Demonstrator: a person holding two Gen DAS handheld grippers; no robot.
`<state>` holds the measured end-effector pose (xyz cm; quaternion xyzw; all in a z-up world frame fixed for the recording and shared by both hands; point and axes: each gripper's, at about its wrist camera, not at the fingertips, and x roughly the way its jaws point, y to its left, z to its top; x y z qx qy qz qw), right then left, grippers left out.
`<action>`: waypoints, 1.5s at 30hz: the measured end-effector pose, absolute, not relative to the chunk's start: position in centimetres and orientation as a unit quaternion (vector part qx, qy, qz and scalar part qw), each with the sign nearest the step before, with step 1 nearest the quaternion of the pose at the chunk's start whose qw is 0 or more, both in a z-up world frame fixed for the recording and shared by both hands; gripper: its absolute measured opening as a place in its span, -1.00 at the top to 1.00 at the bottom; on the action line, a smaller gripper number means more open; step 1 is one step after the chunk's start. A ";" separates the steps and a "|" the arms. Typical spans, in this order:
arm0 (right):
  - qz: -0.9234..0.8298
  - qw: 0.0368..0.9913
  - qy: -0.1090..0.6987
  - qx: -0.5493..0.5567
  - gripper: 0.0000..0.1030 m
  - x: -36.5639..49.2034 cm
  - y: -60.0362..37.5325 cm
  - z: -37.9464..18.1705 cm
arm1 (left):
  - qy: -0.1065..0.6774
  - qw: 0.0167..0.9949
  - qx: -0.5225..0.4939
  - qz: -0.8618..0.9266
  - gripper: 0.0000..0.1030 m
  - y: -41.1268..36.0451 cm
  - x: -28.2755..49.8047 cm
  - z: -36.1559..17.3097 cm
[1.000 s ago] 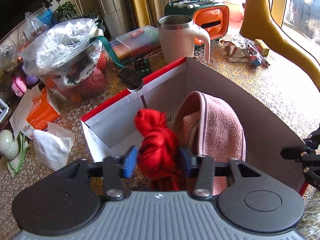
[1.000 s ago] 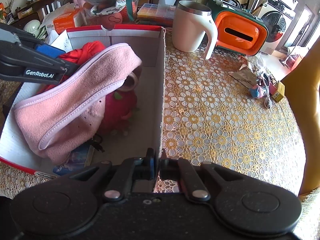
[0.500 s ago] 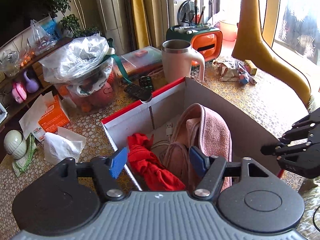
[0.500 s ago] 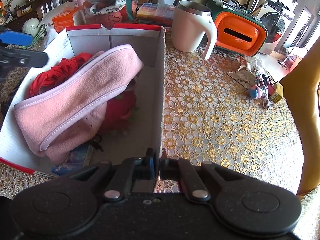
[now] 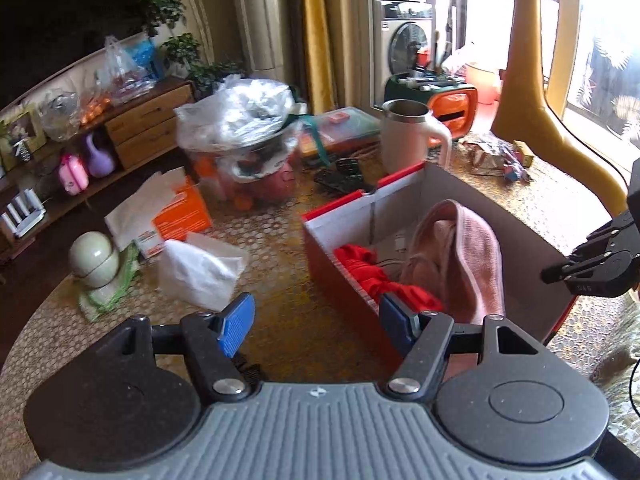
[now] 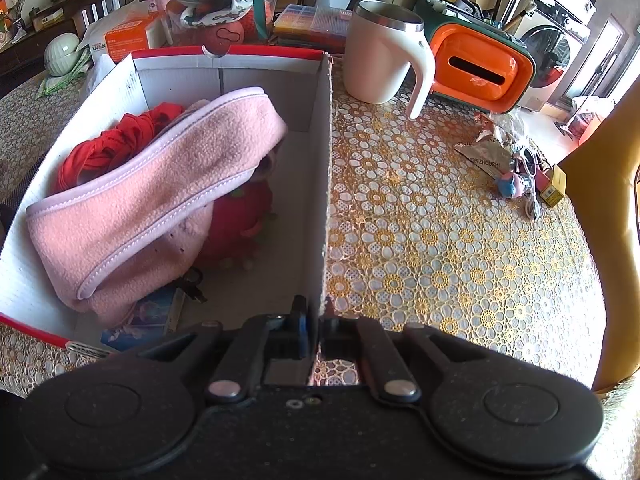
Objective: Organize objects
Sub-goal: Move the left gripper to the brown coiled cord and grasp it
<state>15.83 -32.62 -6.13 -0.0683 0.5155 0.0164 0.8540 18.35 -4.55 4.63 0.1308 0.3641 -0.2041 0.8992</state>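
Tissue packs (image 5: 200, 268) lie loose on table (image 5: 280, 240), left of frame. Left claw (image 5: 316, 326) hangs released and empty, jaws just opened. Red cloth (image 5: 360, 260) lies inside box (image 6: 326, 184), mid-frame, beside pink towel (image 6: 160, 184). Right claw (image 6: 318, 320) clenches box's wall, likely steadying it.

From my right-hand camera I read "KALIN", or something near it, on the white side of the orange tissue box (image 6: 120, 38). The crumpled foil packet (image 6: 486, 152) carries letters like "EEZHOUSH", cut off at the fold. On the packet's smaller print I can make out nothing.
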 end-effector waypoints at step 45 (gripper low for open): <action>0.007 0.850 0.520 -0.086 0.84 16.0 -32.2 -6.8 | 0.507 0.862 -0.013 0.025 0.25 15.3 22.8 -11.1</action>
